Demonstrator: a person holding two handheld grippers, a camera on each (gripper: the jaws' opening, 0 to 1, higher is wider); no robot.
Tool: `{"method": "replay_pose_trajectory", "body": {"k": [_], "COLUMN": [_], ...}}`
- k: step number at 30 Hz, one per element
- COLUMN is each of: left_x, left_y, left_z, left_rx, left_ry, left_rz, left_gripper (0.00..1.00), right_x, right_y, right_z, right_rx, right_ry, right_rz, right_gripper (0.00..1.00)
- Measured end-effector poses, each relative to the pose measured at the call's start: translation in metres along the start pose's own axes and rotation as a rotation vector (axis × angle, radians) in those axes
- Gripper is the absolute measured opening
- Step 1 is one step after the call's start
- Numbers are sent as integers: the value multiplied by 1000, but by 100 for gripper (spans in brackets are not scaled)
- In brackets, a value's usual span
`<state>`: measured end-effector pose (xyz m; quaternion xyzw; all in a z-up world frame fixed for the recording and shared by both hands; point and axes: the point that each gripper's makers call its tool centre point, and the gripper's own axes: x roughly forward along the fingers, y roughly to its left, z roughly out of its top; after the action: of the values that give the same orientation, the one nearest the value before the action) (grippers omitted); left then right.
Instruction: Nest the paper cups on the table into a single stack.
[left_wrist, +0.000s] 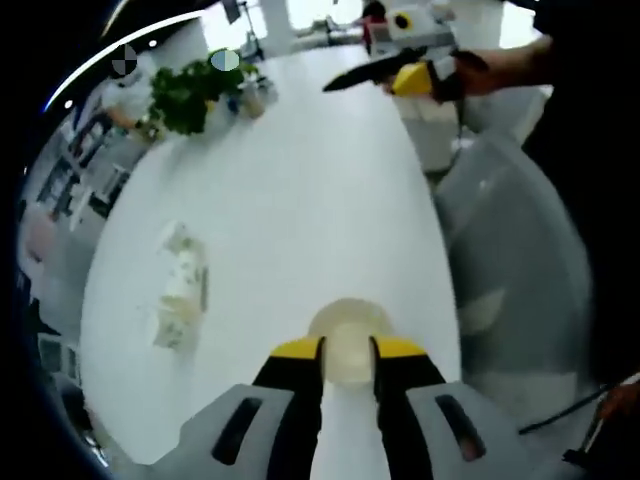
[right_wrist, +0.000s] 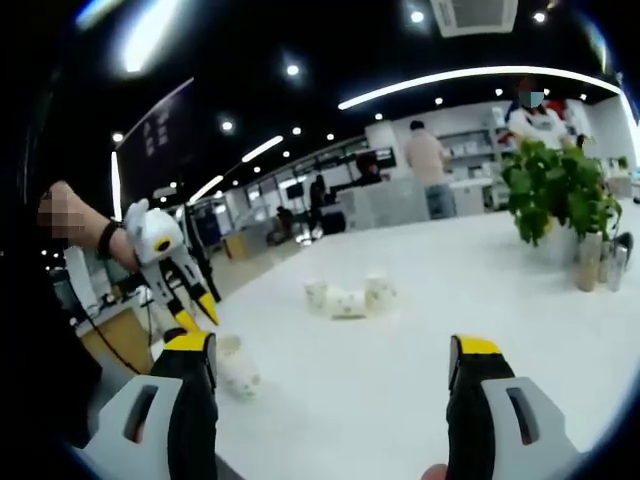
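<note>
Stacking barely started, judging by the layout. Left gripper (left_wrist: 348, 350) has its jaws pinching one paper cup (left_wrist: 347, 338) by the rim, mouth facing the camera, held over the white table (left_wrist: 300, 200) near its edge. In the right gripper view the same cup (right_wrist: 238, 375) shows white with a small printed pattern, hanging at the tips of the left gripper (right_wrist: 200, 315).

The other cups (right_wrist: 350, 297) sit in a small cluster mid-table: two upright, one apparently lying on its side between them, touching or nearly so. In the left gripper view that cluster (left_wrist: 180, 285) is blurred, well apart from the held cup. No nest formed yet that I can make out; all of it is left to do.

Right gripper (right_wrist: 335, 370) jaws are spread wide, nothing between them, aimed level across the table toward the cluster. In the left gripper view the right gripper (left_wrist: 400, 70) is held up off the table at the far end, in the person's hand (left_wrist: 490, 70).

Potted plant (right_wrist: 560, 195) stands at the table's far side, clear of the cups.
</note>
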<state>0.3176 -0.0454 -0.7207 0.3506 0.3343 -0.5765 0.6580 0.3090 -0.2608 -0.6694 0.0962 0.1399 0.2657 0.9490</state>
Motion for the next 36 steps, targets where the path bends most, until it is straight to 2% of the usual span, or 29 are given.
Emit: {"method": "replay_pose_trajectory", "body": {"k": [2,6,10,11,14,17,21,26,28,31,36], "left_x": [-3,-10,-16,-19,-23,-26,-28,-34,-40,-46,-51], "left_y": [3,1,8,11,16,15,10,9,10,12,17], "left_z": [-3,-11,-13,-12,-17,-17,-19,-23,-21,-18,-19], "left_rx": [-51,-85,-176,-219,-254,-315,-338,-378,-363,-397,-424], "left_ry": [-24,-53,-124,-161,-180,-232,-273,-314,-351,-402,-428], "left_rz": [32,47,96,119,155,159,145,154,173,183,217], "left_gripper": [22,25,29,32,39,44,46,54,55,61,69], "right_x": [-1,-1,3,4,9,13,17,19,20,22,30], "right_y": [3,8,13,14,18,21,26,31,31,32,38], "right_z": [1,2,4,5,12,14,14,9,9,6,1], "right_rx": [-11,-28,-45,-49,-68,-79,-102,-124,-122,-111,-135], "right_ry": [7,22,41,43,44,47,60,87,87,97,133], "right_rz": [2,13,24,26,34,41,54,69,66,66,91], "right_gripper": [94,94,94,94,94,94,94,95,95,95,96]}}
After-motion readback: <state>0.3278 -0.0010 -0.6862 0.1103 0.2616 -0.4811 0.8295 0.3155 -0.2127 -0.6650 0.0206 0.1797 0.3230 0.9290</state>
